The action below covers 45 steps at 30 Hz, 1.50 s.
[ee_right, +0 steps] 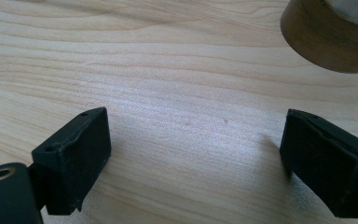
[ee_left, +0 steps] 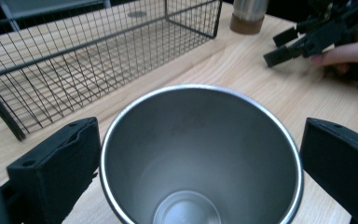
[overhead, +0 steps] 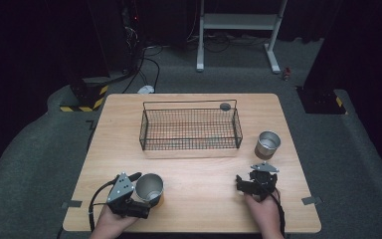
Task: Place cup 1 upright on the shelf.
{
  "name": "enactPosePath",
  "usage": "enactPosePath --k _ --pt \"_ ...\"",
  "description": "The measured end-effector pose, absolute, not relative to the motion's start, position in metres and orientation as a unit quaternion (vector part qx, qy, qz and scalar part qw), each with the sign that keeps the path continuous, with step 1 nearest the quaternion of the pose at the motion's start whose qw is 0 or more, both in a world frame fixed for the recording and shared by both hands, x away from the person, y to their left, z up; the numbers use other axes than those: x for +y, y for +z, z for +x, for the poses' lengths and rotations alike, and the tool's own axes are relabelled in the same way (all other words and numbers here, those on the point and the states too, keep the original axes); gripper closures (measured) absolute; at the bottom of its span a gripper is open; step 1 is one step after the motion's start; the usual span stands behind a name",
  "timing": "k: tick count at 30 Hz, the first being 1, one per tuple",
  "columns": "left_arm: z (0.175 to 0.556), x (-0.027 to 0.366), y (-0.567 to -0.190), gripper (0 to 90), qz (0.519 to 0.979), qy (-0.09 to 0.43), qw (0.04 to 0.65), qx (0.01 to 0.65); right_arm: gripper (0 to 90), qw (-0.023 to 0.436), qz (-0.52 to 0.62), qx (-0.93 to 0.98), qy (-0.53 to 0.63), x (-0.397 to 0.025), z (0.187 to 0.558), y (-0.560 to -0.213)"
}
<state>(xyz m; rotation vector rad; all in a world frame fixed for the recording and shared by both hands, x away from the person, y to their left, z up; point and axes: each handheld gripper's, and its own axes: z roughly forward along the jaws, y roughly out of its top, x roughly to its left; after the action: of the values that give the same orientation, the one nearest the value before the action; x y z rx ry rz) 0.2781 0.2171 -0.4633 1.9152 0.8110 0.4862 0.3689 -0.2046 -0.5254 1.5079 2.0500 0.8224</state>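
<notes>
Between the wide-open jaws of the left gripper [ee_left: 200, 163] stands a steel cup [ee_left: 200, 154], upright, one jaw at each side. To grab it well, squeeze slowly and evenly so it does not tip. Beyond it waits the basket [ee_left: 98, 51]. Off to the side, the right gripper [ee_right: 196, 158] hangs open over bare table [ee_right: 168, 70], holding nothing, with another cup [ee_right: 331, 37] just ahead.

On the table [overhead: 194, 199], the wire basket [overhead: 190, 128] sits behind centre. One steel cup [overhead: 149, 188] stands at front left (between the left gripper's [overhead: 138, 191] jaws), another cup [overhead: 267, 145] right of the basket, behind the right gripper [overhead: 244, 185].
</notes>
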Motion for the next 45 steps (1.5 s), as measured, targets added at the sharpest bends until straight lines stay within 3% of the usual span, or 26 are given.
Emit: enactPosePath --k 12,27,45 --pt "0.281 0.216 -0.477 0.5 0.797 0.195 0.462 0.338 8.5 0.231 0.549 0.746 0.299 -0.205 0.369 -0.525" --pt "0.281 0.22 -0.481 0.9 0.788 0.188 0.482 0.335 8.5 0.231 0.549 0.746 0.299 -0.205 0.369 -0.525" --pt "0.279 0.222 -0.481 11.6 0.782 0.204 0.497 0.317 8.5 0.231 0.548 0.746 0.299 -0.205 0.369 -0.525"
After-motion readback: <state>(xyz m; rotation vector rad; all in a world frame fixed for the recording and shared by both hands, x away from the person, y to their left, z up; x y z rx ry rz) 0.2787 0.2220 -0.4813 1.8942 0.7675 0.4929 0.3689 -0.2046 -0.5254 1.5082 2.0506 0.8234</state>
